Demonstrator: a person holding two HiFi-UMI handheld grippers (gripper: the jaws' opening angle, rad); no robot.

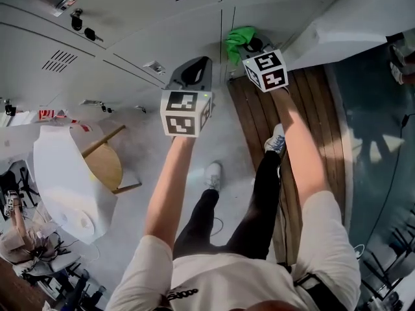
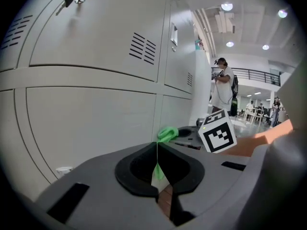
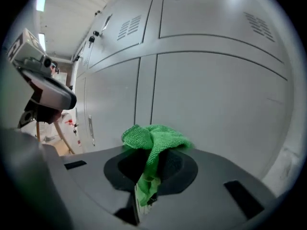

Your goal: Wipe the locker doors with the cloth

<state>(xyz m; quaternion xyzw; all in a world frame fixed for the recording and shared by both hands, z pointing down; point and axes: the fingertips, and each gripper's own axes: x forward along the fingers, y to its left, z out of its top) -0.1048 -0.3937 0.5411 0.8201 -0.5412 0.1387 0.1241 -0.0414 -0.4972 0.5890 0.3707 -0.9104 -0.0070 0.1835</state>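
Grey locker doors fill the far wall above a pale floor. A band of wooden planks runs out from the foot of the lockers, and a round wooden stool stands off to the left of them.

The right gripper is clenched on a bunched green cloth, with a fold trapped between the jaws and the rest mounded over their tips. The cloth sits low on the lockers, close by the seam between two lower doors. Whether it presses on the metal cannot be told.

The left gripper hovers beside it, also facing the lockers. Its jaws are drawn together to a thin seam and nothing is clearly held.
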